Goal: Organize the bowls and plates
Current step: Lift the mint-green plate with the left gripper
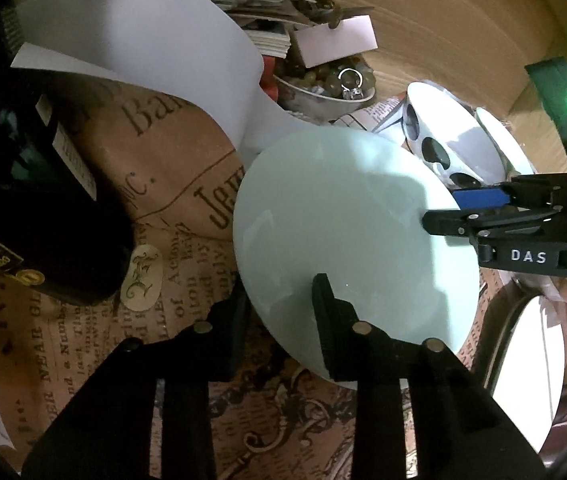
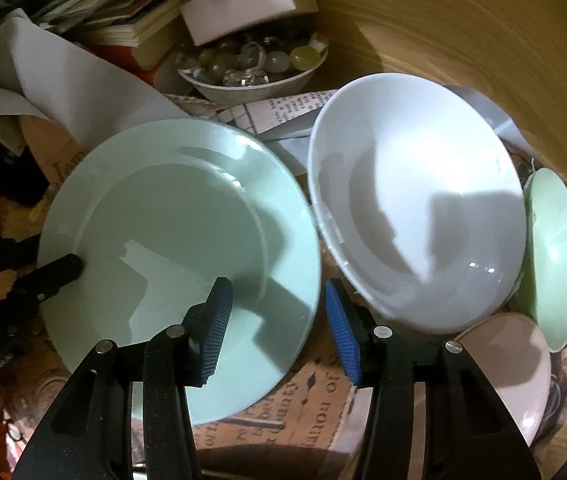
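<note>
Clearly, in the left wrist view the left gripper (image 1: 279, 312) straddles the near rim of the pale green plate (image 1: 343, 216), one black finger lying on the plate's top face and the other below the edge; the jaws stand narrow, and they look closed on the rim, though the under-side contact is hidden. Opposite, the right gripper (image 1: 443, 210), marked "DAS" on its body, reaches in over the plate's far rim with a blue pad above a black finger, apparently so that the plate is steadied from both sides for lifting. Beneath lies a newspaper-print cloth (image 1: 171, 264) over the table, with fragments such as "NEAR" legible. A dark bottle (image 1: 43, 216) with small labels lies to the left. In the right wrist view the right gripper (image 2: 279, 316) stands partly open, its blue pads either side of the plate's edge (image 2: 311, 280), and whether they press on it I cannot tell. The plate (image 2: 179, 248) lies just beside a white bowl (image 2: 415, 208), with a smaller green dish (image 2: 555, 256) and a pink one (image 2: 511, 364) tucked behind, likely the stack being sorted. A bowl of beads (image 2: 251, 68) sits further back.
</note>
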`<state>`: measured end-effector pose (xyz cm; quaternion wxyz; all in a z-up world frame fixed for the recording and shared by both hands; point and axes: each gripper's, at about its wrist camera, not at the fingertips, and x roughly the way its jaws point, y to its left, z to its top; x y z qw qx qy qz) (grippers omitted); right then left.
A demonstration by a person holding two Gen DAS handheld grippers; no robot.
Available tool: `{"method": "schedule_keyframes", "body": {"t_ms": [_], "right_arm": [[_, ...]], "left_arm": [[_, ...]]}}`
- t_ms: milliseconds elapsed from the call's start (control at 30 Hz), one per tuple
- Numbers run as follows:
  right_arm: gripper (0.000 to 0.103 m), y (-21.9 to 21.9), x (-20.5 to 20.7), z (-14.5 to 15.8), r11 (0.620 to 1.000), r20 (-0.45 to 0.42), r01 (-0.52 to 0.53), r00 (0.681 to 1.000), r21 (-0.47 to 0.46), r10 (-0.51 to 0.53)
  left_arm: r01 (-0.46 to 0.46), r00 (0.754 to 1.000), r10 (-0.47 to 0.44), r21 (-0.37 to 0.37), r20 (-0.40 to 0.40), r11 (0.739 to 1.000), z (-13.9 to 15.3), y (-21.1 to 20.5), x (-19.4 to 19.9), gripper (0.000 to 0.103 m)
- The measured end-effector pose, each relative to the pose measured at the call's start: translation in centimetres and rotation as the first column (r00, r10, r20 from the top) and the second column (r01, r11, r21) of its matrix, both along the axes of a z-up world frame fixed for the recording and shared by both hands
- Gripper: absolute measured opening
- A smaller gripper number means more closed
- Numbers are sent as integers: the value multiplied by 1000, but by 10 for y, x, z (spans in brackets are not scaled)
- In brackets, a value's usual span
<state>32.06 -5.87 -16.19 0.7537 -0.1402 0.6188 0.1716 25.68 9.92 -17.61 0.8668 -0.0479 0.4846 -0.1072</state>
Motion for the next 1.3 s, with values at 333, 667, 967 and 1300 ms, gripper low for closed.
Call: {"method": "schedule_keyframes", "body": {"t_ms": [333,667,967,1300], "right_arm": [[42,-1,5,5,998,-33,11,999,61,-9],[34,13,-23,5,991,-77,-41,996,129,51],[31,36,-2,-16,988,-95,-30,994,149,45],[21,22,-15,-2,983,-45,-16,999,181,24]], "left_arm": [[-14,1000,14,4,-3,1000,-1,2,-8,29],[-55,998,55,31,9,998,3,24,-30,29],[-48,999,48,0,1,999,4,40,-42,30],[-54,998,54,1,14,999,0,37,-43,30]]}}
